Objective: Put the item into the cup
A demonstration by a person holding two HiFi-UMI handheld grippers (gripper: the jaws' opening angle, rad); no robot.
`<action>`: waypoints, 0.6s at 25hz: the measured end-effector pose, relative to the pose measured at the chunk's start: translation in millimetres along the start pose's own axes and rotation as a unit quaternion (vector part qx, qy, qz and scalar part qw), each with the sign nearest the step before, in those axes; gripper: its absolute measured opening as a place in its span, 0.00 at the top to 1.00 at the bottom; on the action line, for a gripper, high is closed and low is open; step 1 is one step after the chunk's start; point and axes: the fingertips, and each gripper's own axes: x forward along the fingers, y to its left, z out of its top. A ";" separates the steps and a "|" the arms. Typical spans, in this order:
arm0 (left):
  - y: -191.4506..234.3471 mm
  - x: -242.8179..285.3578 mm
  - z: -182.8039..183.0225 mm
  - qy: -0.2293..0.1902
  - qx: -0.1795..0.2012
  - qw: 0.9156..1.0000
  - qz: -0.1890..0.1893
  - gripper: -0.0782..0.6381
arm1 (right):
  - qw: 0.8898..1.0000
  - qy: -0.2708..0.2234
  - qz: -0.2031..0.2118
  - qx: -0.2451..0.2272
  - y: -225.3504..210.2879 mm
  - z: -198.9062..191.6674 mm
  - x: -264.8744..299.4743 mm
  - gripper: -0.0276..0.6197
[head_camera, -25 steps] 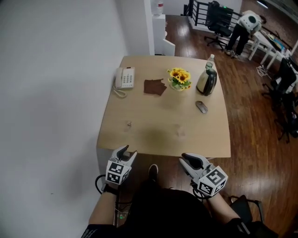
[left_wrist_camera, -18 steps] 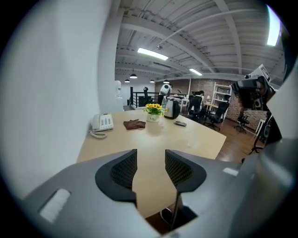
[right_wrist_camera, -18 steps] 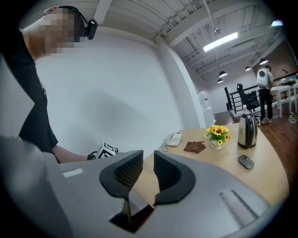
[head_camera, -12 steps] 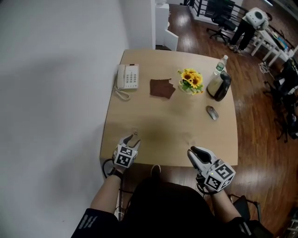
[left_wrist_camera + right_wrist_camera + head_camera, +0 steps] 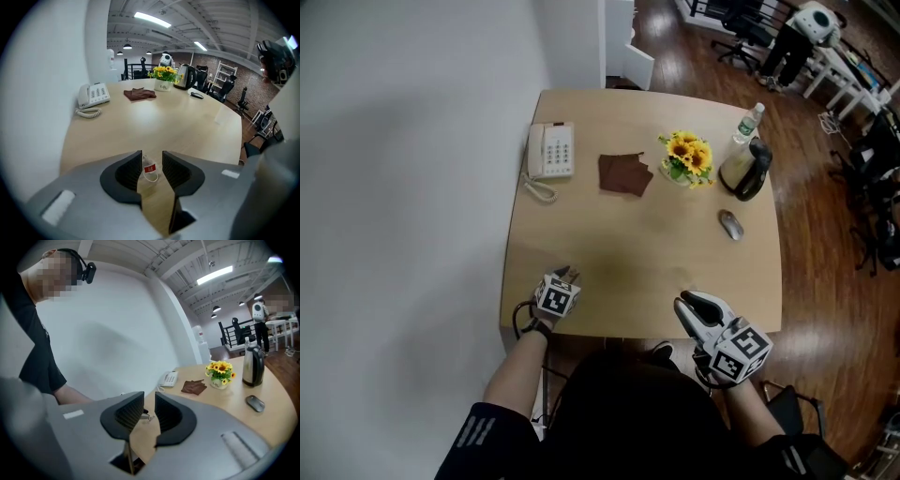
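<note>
While the far half of the wooden table (image 5: pixel 628 246) carries everything else, the left gripper (image 5: pixel 563 277) works at the near left corner, well apart from all of it. A white desk phone (image 5: pixel 550 152) with a coiled cord sits against the left edge by the wall. A crumpled brown cloth (image 5: pixel 624 174) lies toward the middle of the far side, and just right of it stands a small pot of sunflowers (image 5: pixel 687 157). Near the far right corner is a dark kettle (image 5: pixel 746 171) with a clear bottle (image 5: pixel 749 122) just behind it, and a grey mouse (image 5: pixel 730 225) lies closer in along the right edge. Office chairs and a bent-over person (image 5: pixel 811 19) are on the wood floor beyond the table.

In the left gripper view, the item (image 5: pixel 150 168), small and white with a red tag and a loop of string, lies on the tabletop directly between the two dark jaws, close to their tips. The left gripper (image 5: pixel 152 154) is closing on it; narrow gaps show between the tag and each pad, so the pads do not press it. In the head view the gripper body covers the item.

The right gripper (image 5: pixel 686 305) hangs at the near edge toward the right corner, its jaws a little apart with only tabletop showing between them in the right gripper view (image 5: pixel 149 397).
</note>
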 end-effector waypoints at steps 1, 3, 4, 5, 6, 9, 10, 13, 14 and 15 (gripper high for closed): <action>1.0 3.7 -1.8 0.006 0.000 1.000 0.003 0.71 | 1.000 0.001 0.001 0.002 -1.8 0.4 0.5 0.83; 3.3 9.2 -5.5 0.017 0.003 1.000 0.012 0.73 | 1.000 0.004 0.003 0.004 -4.2 -0.5 -0.4 0.83; 4.5 11.2 -7.5 0.022 0.006 1.000 0.016 0.75 | 1.000 0.006 0.003 0.005 -5.3 -2.2 -1.3 0.83; 5.9 12.8 -9.4 0.026 0.009 0.999 0.019 0.76 | 1.000 0.008 0.003 0.007 -6.5 -4.2 -2.2 0.83; 7.5 14.1 -10.7 0.029 0.011 0.999 0.022 0.79 | 1.000 0.009 0.003 0.010 -7.9 -5.7 -3.4 0.83; 11.9 15.0 -11.7 0.035 0.017 0.999 0.035 0.87 | 1.000 0.011 0.002 0.014 -12.1 -6.5 -8.8 0.83; 12.8 14.6 -11.5 0.035 0.018 0.998 0.038 0.89 | 1.000 0.010 0.001 0.014 -14.1 -6.4 -11.4 0.83; 14.7 8.9 -4.5 0.024 0.025 0.998 0.052 0.90 | 1.000 0.006 -0.005 0.020 -20.5 -6.9 -21.4 0.83; 13.5 4.8 0.3 0.016 0.025 0.998 0.055 0.90 | 1.000 0.004 -0.006 0.022 -22.3 -6.6 -25.4 0.83; 11.1 0.0 6.0 0.008 0.024 0.998 0.057 0.90 | 1.000 0.002 -0.008 0.022 -24.3 -5.6 -29.5 0.83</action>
